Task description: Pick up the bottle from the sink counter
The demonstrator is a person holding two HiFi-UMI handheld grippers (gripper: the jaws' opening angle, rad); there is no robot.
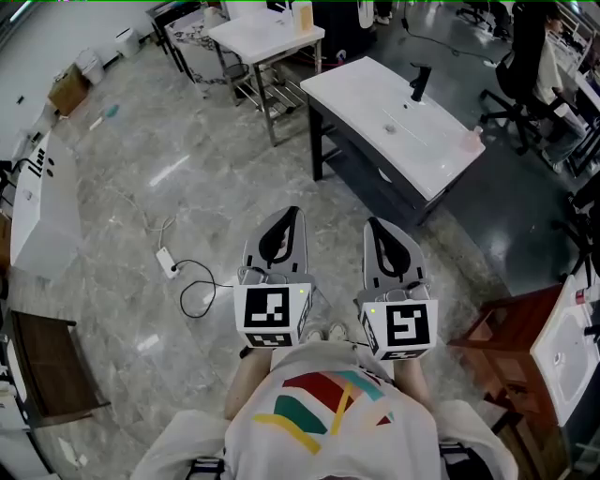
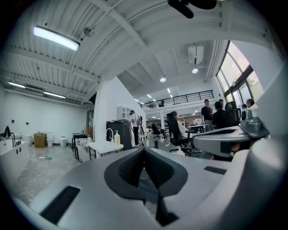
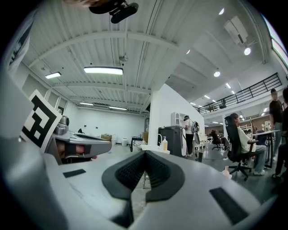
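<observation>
With the left gripper [image 1: 289, 217] and right gripper [image 1: 377, 227] both closed, empty and held level over the floor, the upright pale bottle [image 1: 472, 141] stands at the sink counter's [image 1: 375, 94] far right corner, ahead and rightward, nearer the right gripper.

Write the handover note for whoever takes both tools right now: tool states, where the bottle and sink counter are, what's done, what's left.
Left tool: shut, empty, held level.
Right tool: the same.
Sink counter: ahead and to the right, not yet within reach.
Small pinkish bottle: at the counter's right-hand end, right of the black faucet.
Another bottle stands on the farther white table.
Done: nothing, bottle untouched.
Left: walk up, open a tool, grip the bottle, lift it.
</observation>
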